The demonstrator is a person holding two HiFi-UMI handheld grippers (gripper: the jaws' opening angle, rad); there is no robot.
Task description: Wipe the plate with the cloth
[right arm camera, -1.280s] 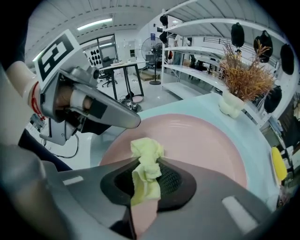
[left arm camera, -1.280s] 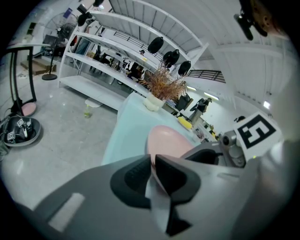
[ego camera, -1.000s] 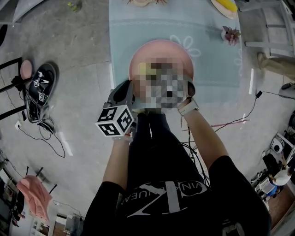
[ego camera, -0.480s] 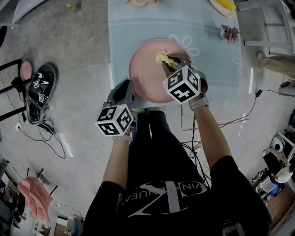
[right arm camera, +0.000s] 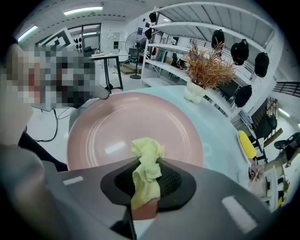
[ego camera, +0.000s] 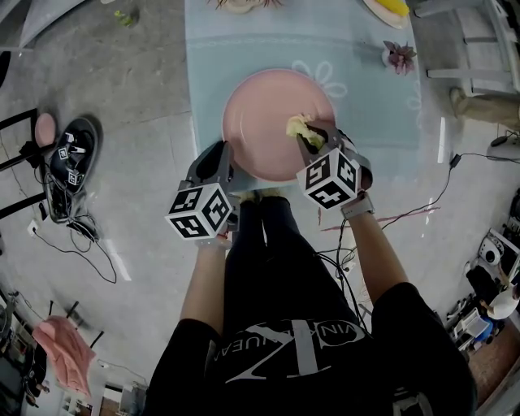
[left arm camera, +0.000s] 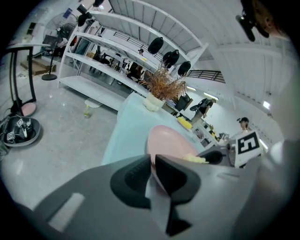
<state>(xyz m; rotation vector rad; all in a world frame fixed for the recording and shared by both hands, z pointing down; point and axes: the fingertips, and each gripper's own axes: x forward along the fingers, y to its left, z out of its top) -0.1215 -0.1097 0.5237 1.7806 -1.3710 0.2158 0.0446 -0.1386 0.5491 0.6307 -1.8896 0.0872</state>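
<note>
Plate (ego camera: 264, 114) is lying on the light blue table (ego camera: 366, 81), at its near edge, with the near rim reaching over that edge toward the person. Pink, round, face looking clean and glossy in the right gripper view. Cloth (ego camera: 297, 127) is a small yellow wad sitting on the plate's right part, touching the face, so wiping is judged to be under way on that side. Right gripper (ego camera: 312, 138) is clamping the cloth: jaws closed tight on it, a tuft sticking out past the tips so fabric rather than jaw is meeting the plate. Left gripper (ego camera: 224, 162) is pinching the plate's near-left rim, jaws nearly together with the rim between them; likely bracing the plate so it is not sliding under the wipe. Grip there is on a thin edge, so slipping is a risk. Left and far parts of the plate are lying away from the cloth. Farther out, well apart from the plate: a small potted plant (ego camera: 399, 57) at far right and a yellow object (ego camera: 395, 8) at the far edge, both out of the wiping area.
</note>
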